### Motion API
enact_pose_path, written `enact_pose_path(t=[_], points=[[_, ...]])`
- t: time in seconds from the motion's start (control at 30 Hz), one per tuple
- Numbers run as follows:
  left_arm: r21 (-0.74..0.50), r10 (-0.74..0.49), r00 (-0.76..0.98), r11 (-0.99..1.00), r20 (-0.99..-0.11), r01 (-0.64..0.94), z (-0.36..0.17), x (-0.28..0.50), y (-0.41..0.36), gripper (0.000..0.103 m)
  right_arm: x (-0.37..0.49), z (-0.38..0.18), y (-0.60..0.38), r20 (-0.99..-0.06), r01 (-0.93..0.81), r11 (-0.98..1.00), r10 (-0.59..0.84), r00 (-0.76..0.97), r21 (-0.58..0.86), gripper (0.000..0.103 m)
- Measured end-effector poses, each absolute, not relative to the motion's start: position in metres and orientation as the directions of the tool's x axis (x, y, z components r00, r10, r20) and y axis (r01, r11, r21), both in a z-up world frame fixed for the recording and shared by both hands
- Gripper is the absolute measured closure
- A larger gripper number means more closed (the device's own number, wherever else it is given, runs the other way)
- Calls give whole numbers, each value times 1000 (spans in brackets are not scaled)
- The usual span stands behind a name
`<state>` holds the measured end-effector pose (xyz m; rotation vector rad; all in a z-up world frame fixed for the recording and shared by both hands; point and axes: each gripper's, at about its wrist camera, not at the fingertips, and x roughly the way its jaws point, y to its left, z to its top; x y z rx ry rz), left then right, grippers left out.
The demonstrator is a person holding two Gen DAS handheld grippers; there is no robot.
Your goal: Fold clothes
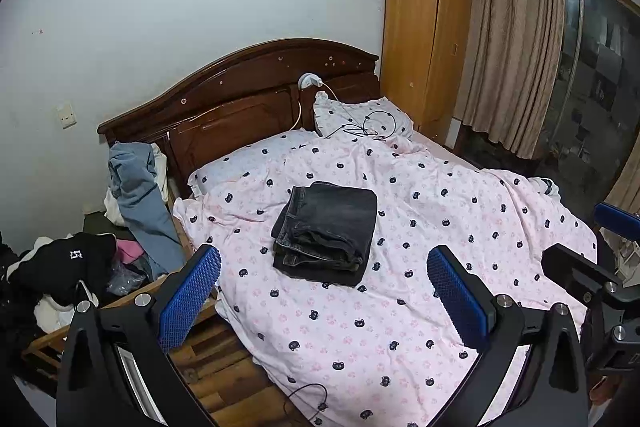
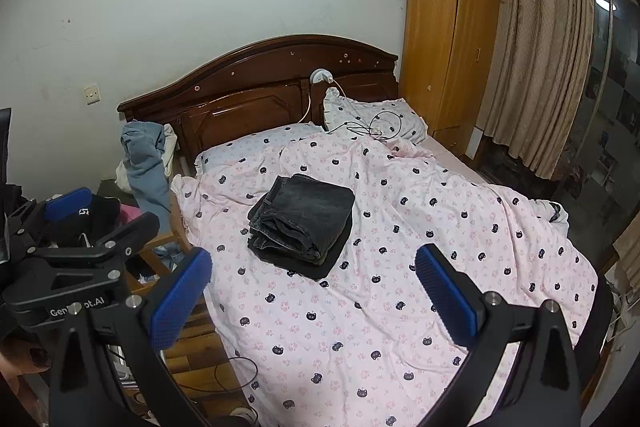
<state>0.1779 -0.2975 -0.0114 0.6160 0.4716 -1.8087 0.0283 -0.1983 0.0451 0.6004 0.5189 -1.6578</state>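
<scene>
Folded dark jeans [image 1: 328, 227] lie on a folded black garment in the middle of the bed, also in the right wrist view [image 2: 304, 223]. The pink quilt [image 1: 400, 307] with black bear faces covers the bed [image 2: 380, 307]. My left gripper [image 1: 324, 287] is open and empty, held above the quilt short of the jeans. My right gripper [image 2: 314, 283] is open and empty, likewise near the jeans' front edge. The right gripper shows at the right edge of the left wrist view [image 1: 592, 243]; the left gripper shows at the left of the right wrist view [image 2: 100, 215].
A heap of clothes [image 1: 68, 267], with a blue garment [image 1: 136, 183] draped by the headboard [image 1: 240, 99], lies left of the bed. A wooden wardrobe [image 1: 424, 43] and curtain [image 1: 504, 27] stand at the back right. Cables lie on the pillow [image 1: 372, 123].
</scene>
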Motion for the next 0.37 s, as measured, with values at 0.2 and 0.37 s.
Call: enact_pose_path(t=[0.2, 0.37], points=[[-26, -746, -241, -288, -621, 957, -10, 182, -301, 1, 26, 46, -201, -641, 986, -164, -757, -128, -3, 0], [-48, -742, -261, -295, -617, 954, -10, 182, -304, 1, 24, 45, -204, -642, 986, -167, -756, -129, -2, 0]])
